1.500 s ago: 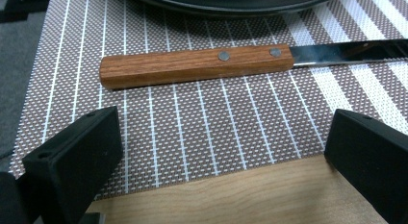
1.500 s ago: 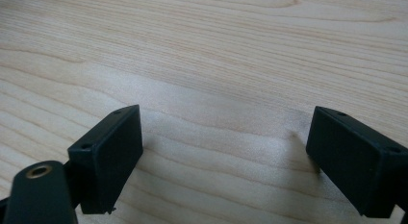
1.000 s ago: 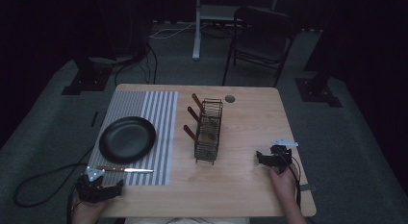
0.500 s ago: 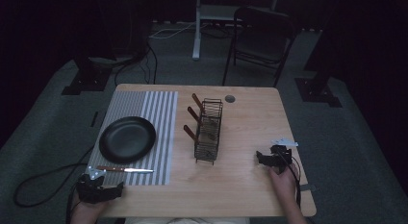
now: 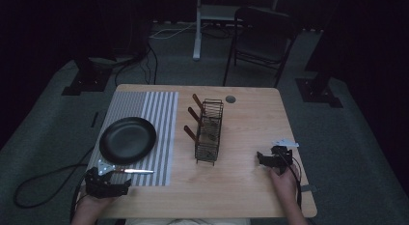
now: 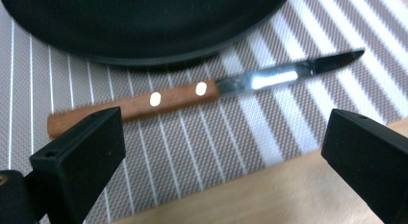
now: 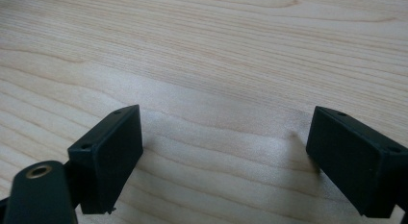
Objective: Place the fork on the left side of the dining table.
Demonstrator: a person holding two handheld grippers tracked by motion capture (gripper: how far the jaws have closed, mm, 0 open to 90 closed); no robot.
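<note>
A: Status on my left gripper?

B: Jaws wide apart, nothing between them. In the left gripper view the knife lies flat on the striped placemat, just past the jaw tips at 12 o'clock. Wooden handle towards 9, blade tip towards 3.

A: Touching?

B: No, I see a gap. The left jaw sits near the handle end, not on it.

A: Plate?

B: The black plate is on the same mat, at 12 o'clock from the knife. In the left gripper view its rim is just beside the handle; I cannot tell if they touch.

A: High view?

B: The knife is at the mat's near edge, with the left gripper just below it, at the table's 7 o'clock corner.

A: Right gripper?

B: Also wide apart, holding nothing, low over the bare wooden table. From above it sits at 4 o'clock from the wire rack, well apart from it.
</note>
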